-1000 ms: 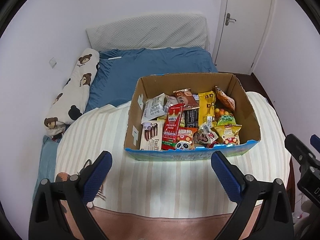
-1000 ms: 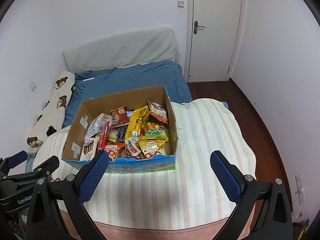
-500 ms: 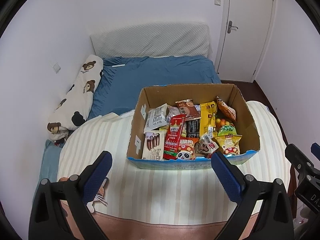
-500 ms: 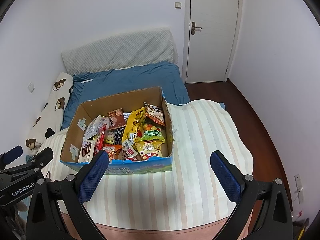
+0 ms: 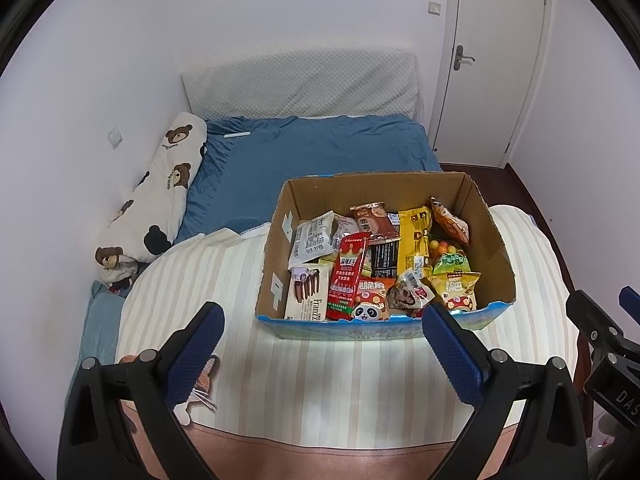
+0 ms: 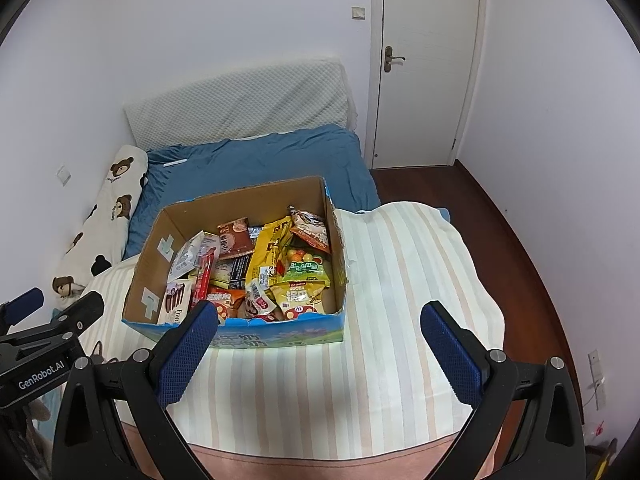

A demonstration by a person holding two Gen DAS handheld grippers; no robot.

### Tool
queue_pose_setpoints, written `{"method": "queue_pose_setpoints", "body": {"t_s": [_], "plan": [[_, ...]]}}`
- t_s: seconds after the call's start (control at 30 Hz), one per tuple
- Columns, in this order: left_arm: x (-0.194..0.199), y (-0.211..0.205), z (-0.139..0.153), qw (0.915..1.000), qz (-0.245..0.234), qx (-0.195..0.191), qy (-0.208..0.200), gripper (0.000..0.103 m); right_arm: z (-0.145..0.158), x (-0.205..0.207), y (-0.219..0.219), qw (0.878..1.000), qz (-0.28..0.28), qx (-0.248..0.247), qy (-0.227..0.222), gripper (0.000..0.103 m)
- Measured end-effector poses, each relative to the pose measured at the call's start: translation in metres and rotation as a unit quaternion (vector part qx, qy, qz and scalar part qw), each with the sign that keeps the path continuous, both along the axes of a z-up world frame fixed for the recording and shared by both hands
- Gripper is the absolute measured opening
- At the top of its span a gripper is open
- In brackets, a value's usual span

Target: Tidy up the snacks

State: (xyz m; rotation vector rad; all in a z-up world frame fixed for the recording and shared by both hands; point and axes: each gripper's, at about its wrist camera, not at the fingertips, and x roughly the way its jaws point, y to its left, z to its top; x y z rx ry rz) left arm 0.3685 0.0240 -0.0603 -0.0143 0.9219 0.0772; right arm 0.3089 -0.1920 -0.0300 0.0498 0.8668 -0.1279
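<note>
Snacks (image 5: 376, 264) lying piled in box (image 5: 276, 256); I am backing both wide-open, empty grippers (image 5: 320, 344) (image 6: 318, 342) off; nothing shifted inside.

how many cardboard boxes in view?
1. The cardboard box sits on the striped cloth, open-topped and full of snack packets. No other box shows in either view.

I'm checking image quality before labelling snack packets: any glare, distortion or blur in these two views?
Left wrist view: strong fisheye bending with dark corners; cardboard box and snack packets are sharp, with glare on the striped blanket. Right wrist view: same bending, the door bowed; a bright patch lies on the blanket right of the box; packets look readable.
</note>
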Motion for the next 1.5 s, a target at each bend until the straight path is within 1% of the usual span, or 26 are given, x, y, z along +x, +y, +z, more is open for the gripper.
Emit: {"method": "queue_pose_setpoints", "body": {"t_s": [0.77, 1.5], "plan": [[-0.002, 0.000, 0.006, 1.0000, -0.002, -0.001, -0.003, 0.102, 0.002, -0.001, -0.003, 1.000, 0.002, -0.003, -0.002, 0.103], [-0.004, -0.001, 0.011, 0.9999, -0.009, -0.005, -0.003, 0.102, 0.011, -0.002, -0.006, 1.000, 0.011, -0.006, -0.006, 0.103]]}}
